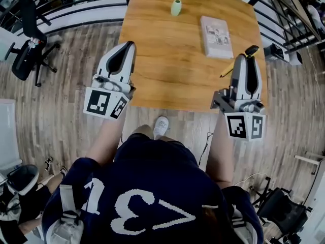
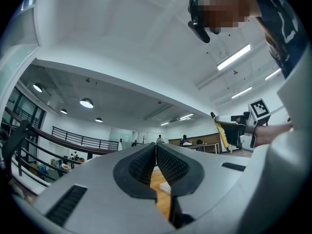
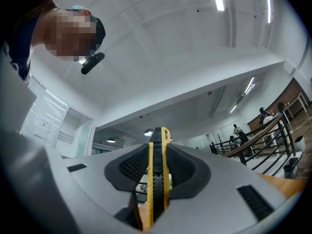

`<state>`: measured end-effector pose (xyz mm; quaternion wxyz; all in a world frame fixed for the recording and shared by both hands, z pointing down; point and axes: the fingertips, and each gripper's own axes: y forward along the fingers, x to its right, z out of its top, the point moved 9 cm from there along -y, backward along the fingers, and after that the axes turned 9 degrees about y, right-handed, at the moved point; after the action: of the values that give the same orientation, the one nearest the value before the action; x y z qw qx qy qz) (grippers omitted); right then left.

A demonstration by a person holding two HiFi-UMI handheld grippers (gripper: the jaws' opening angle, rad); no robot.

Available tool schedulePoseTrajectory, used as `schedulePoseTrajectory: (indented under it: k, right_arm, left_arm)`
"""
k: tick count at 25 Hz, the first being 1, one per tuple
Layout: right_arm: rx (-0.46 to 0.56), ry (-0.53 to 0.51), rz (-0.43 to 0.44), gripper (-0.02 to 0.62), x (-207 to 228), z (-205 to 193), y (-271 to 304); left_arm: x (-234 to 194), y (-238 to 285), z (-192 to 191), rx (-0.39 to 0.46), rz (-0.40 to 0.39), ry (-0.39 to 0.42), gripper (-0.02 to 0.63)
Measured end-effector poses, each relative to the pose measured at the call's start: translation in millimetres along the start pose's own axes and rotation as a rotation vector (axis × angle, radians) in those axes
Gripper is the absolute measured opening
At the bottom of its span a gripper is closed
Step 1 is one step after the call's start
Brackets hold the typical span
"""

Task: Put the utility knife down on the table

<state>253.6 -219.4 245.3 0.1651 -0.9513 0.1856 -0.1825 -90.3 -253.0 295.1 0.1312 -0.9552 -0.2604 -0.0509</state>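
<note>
My right gripper [image 1: 248,56] is raised above the right side of the wooden table [image 1: 172,60], tilted upward, and shut on a yellow and black utility knife [image 3: 157,179]. The knife [image 1: 240,61] stands upright between the ribbed pads, its black head above the jaws and its yellow end slanting down at the left. My left gripper [image 1: 124,52] hovers over the table's left edge, also pointing upward. Its pads [image 2: 171,162] meet with nothing between them. The knife [image 2: 221,133] shows at the right in the left gripper view.
A book [image 1: 217,36] lies on the table's right half. A small green vase [image 1: 175,7] stands near the far edge, with a plant behind it. Office chairs [image 1: 28,50] stand on the wooden floor at the left. Railings border the room.
</note>
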Motion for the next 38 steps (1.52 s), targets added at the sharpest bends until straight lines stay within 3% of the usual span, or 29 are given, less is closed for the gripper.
schedulePoseTrajectory:
  k: [8, 13, 23, 29, 34, 38]
  right_arm:
    - [-0.068, 0.012, -0.032, 0.126, 16, -21, 33]
    - [-0.164, 0.043, -0.083, 0.126, 33, -59, 42]
    - [-0.553, 0.063, -0.218, 0.126, 81, -193, 13]
    - [-0.819, 0.068, -0.301, 0.126, 107, -277, -12]
    - [-1.004, -0.023, -0.368, 0.126, 116, -318, -21]
    - [-1.096, -0.064, -0.41, 0.127, 122, -333, -24]
  left_arm:
    - [-9, 42, -20, -0.03, -0.038, -0.009, 0.018]
    - [-14, 60, -47, -0.076, -0.066, -0.039, 0.018]
    - [-2, 49, -139, -0.249, -0.09, -0.12, 0.018]
    - [10, 39, -173, -0.314, -0.113, -0.15, 0.018]
    - [13, 35, -183, -0.35, -0.13, -0.149, 0.018]
    - [14, 33, -185, -0.361, -0.139, -0.141, 0.018]
